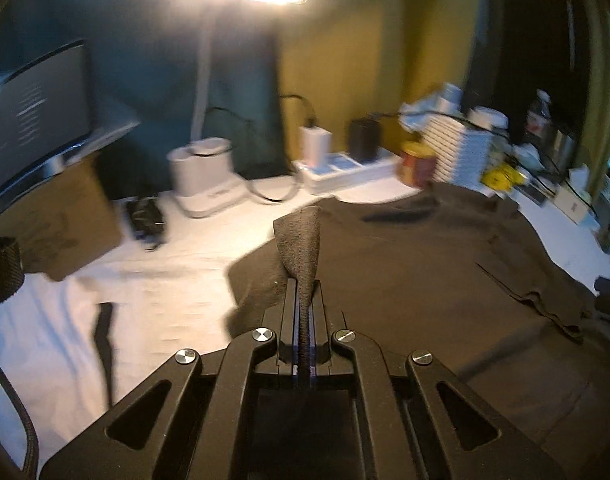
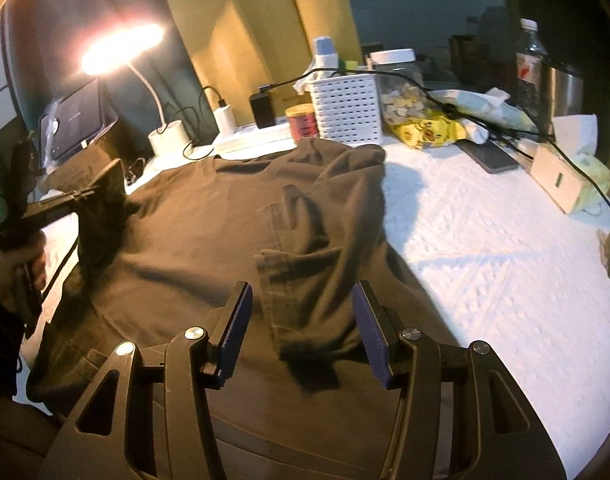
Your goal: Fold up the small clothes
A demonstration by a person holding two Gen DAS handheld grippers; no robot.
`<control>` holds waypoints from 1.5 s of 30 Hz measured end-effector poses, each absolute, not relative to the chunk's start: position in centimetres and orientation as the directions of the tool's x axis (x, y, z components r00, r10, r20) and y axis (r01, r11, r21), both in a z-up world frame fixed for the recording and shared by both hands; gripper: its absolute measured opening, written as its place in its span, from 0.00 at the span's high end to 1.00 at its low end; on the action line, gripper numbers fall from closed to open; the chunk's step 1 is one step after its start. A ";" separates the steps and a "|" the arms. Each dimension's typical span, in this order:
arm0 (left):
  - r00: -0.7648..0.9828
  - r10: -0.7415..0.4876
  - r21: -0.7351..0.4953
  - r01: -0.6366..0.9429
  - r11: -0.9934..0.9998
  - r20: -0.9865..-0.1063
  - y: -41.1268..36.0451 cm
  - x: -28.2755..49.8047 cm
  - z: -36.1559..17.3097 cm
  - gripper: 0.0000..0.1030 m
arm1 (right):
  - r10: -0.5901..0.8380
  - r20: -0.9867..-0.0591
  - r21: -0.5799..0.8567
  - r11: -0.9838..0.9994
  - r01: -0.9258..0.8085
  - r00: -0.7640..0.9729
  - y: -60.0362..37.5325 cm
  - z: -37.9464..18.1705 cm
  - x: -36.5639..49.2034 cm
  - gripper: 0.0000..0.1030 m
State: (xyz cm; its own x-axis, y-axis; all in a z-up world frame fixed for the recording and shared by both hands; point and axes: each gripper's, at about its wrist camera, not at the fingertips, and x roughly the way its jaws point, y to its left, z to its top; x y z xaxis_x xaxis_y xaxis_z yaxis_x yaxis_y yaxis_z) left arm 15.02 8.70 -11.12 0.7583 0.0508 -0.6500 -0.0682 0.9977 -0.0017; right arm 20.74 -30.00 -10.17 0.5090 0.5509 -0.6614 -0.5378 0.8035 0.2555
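A dark brown T-shirt (image 1: 417,264) lies spread on the white-covered table; it also shows in the right wrist view (image 2: 209,224). My left gripper (image 1: 304,284) is shut on the shirt's left sleeve and holds a pinched flap lifted above the table. In the right wrist view the left gripper (image 2: 85,196) shows at the far left with the sleeve hanging from it. My right gripper (image 2: 301,304) is open and empty, its jaws standing either side of the right sleeve (image 2: 305,280), which lies folded over the shirt's body.
At the back stand a lit desk lamp (image 2: 165,136), a power strip with chargers (image 2: 257,136), a red tin (image 2: 303,122), a white basket (image 2: 347,108), a jar, snack bags, a bottle (image 2: 529,64) and a small box (image 2: 557,180). A monitor (image 1: 33,120) and cardboard box (image 1: 61,220) sit left.
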 end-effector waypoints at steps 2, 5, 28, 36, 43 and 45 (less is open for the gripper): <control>0.747 0.033 0.001 -0.043 0.999 -0.664 7.2 15.8 -11.6 0.98 | 0.551 -0.658 0.261 0.806 -0.531 0.513 -30.6 -10.3 20.8 0.46; 0.720 0.001 -0.007 -0.007 1.000 -0.694 5.1 16.9 -12.6 0.98 | 0.551 -0.655 0.270 0.810 -0.521 0.517 -31.5 -10.6 21.0 0.46; 0.606 -0.071 -0.136 -0.062 0.989 -0.793 8.5 11.2 -14.0 0.41 | 0.576 -0.652 0.285 0.789 -0.544 0.493 -30.8 -11.1 20.2 0.46; 0.624 -0.140 -0.190 -0.014 0.982 -0.769 8.7 11.0 -15.2 0.44 | 0.578 -0.650 0.266 0.782 -0.564 0.494 -29.6 -10.3 19.2 0.46; 0.592 -0.133 -0.116 0.067 0.991 -0.795 6.4 12.1 -16.1 0.86 | 0.562 -0.653 0.261 0.797 -0.545 0.509 -30.5 -10.1 18.7 0.46; 0.599 -0.114 -0.091 0.069 0.994 -0.792 6.2 11.9 -16.0 0.92 | 0.560 -0.654 0.260 0.798 -0.543 0.509 -30.6 -10.1 18.6 0.46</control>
State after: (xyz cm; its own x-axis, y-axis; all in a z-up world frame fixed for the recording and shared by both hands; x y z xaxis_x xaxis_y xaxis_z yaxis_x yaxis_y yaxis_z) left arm 11.89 6.21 -15.98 0.5993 -0.1137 -0.7924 0.0686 0.9935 -0.0907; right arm 18.63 -30.55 -10.13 0.5092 0.5597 -0.6539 -0.5434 0.7982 0.2601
